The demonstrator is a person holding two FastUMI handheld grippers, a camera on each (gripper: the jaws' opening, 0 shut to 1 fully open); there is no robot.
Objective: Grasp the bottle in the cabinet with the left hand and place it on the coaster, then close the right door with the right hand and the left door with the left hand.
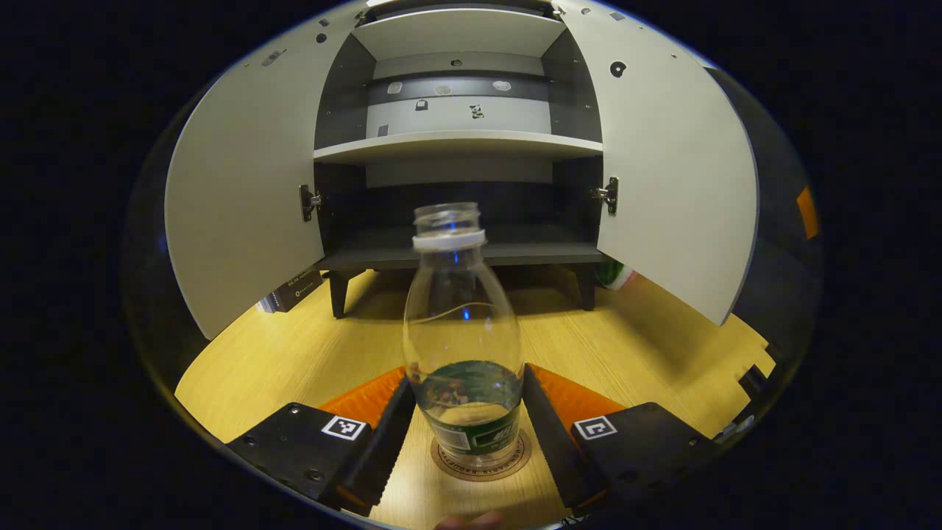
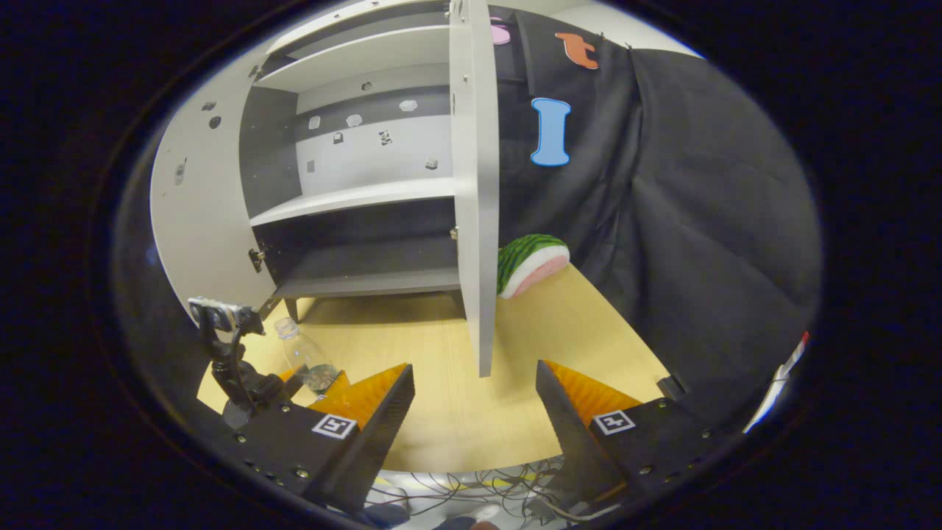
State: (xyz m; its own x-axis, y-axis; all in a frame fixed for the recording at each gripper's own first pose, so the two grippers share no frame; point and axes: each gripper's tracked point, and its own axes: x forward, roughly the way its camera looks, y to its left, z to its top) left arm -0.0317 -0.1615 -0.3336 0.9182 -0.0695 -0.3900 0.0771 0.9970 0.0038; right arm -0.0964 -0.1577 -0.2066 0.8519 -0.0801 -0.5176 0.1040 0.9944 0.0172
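Left gripper view: my left claw [image 1: 469,412] sits low over the table [image 1: 294,353], its two fingers flanking a clear bottle [image 1: 464,331]. I cannot tell whether they press its sides or stand just off them. The bottle stands upright on the round coaster [image 1: 482,462], so I judge the placing step nearly done. Beyond it, the cabinet [image 1: 460,143] stands with both doors swung open, so both still need closing. In the right gripper view, my right claw [image 2: 475,401] is spread wide and holds nothing, facing the edge of the right door [image 2: 475,184], ready to push. A watermelon slice [image 2: 531,263] lies behind.
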